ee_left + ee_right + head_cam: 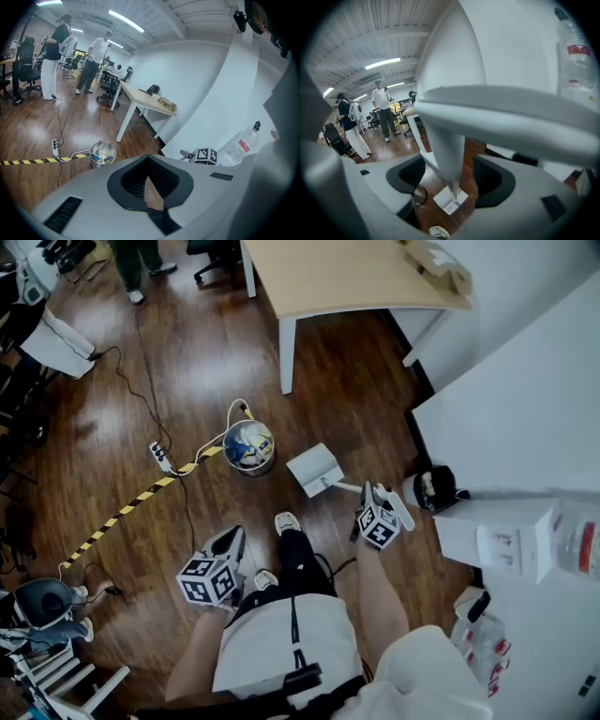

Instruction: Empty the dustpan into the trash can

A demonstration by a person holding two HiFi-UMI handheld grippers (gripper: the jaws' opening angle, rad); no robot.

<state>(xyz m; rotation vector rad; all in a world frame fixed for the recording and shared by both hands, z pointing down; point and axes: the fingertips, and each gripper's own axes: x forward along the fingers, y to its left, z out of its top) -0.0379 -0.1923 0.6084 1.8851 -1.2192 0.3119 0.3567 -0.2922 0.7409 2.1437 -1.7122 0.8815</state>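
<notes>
Floorboards [187,362] carry the steel trash can [248,446], coloured wrappers inside. The white dustpan [316,470] lies just beside it, its long handle running back between the right hand-held gripper [382,502] jaws, which stand wide and unclamped. The left hand-held gripper [232,542], narrow and empty, sits farther off.

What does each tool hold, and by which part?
Neither grips anything. The handle of the dustpan lies between the right tool's open jaws, clear of both; the left tool is shut, empty.
</notes>
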